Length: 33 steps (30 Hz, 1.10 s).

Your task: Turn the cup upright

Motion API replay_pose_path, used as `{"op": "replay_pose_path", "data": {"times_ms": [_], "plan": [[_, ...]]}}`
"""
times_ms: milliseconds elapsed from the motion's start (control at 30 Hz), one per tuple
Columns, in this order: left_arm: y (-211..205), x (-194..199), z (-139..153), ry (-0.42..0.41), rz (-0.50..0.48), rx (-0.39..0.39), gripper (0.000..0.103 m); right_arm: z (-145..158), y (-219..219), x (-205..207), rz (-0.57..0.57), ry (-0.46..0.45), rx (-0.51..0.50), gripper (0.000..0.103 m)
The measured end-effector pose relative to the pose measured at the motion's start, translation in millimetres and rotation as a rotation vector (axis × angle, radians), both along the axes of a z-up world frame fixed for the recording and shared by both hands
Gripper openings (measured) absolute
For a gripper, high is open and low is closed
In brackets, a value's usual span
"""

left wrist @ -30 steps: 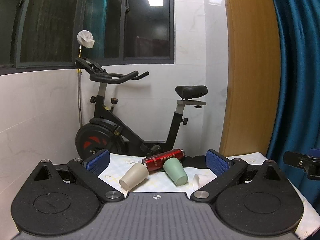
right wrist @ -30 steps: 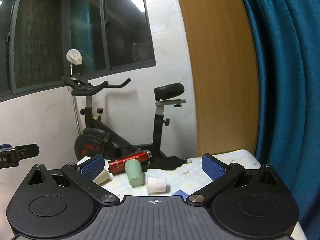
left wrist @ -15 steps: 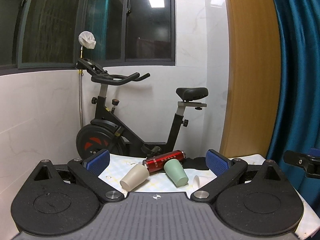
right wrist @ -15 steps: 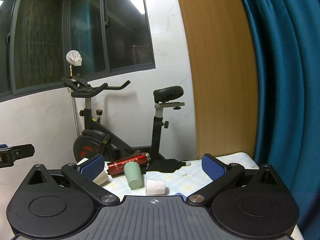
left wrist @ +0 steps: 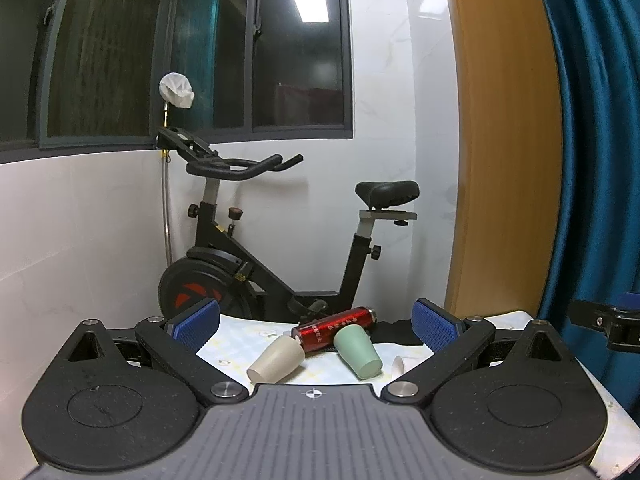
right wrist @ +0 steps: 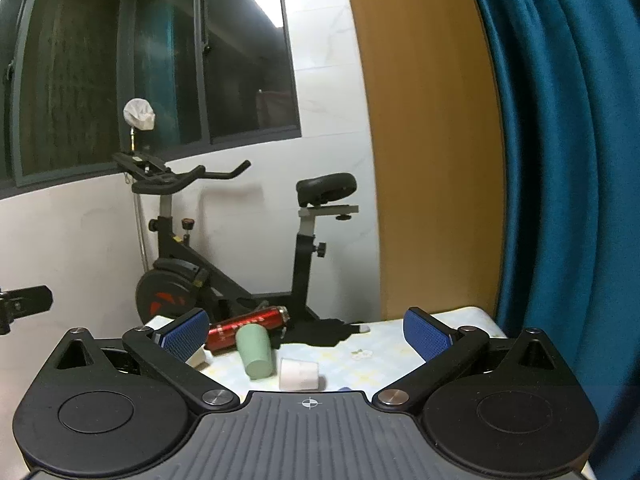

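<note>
Left wrist view. Left tool spread wide, nothing between its ribbed blue pads; black arms matte, faintly speckled. Beyond, counter under pale checked cloth. On it: smooth beige tapered plastic cup on its side, mouth toward camera, base touching glossy red metal cylinder with printed script. Matte mint-green tapered cup also down, mouth toward camera, base against the cylinder. Small white cup, only its rim showing past the right finger. Crumpled black cloth behind. Black exercise bike with red-marked flywheel past the counter.

Right wrist view. Right tool likewise spread, gripping nothing. Mint-green cup between the pads, lying with mouth toward camera, base touching the red cylinder. White ridged cup on its side just right of it. Beige cup mostly hidden behind the left pad. Black cloth flat, irregular. Blue curtain with deep folds at right.
</note>
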<state>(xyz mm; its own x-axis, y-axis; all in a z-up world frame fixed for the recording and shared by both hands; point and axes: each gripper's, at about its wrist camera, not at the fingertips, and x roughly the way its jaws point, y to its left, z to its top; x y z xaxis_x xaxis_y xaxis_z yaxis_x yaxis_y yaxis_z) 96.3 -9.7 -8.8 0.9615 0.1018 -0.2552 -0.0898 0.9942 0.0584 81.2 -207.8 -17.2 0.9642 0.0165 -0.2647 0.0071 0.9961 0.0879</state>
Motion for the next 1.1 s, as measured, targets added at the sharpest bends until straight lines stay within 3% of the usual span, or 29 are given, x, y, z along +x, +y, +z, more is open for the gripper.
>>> {"op": "replay_pose_path", "data": {"times_ms": [1100], "plan": [[1.5, -1.7, 2.9, -0.014, 0.017, 0.013, 0.103, -2.6, 3.4, 9.8, -0.061, 0.044, -0.063, 0.103]]}}
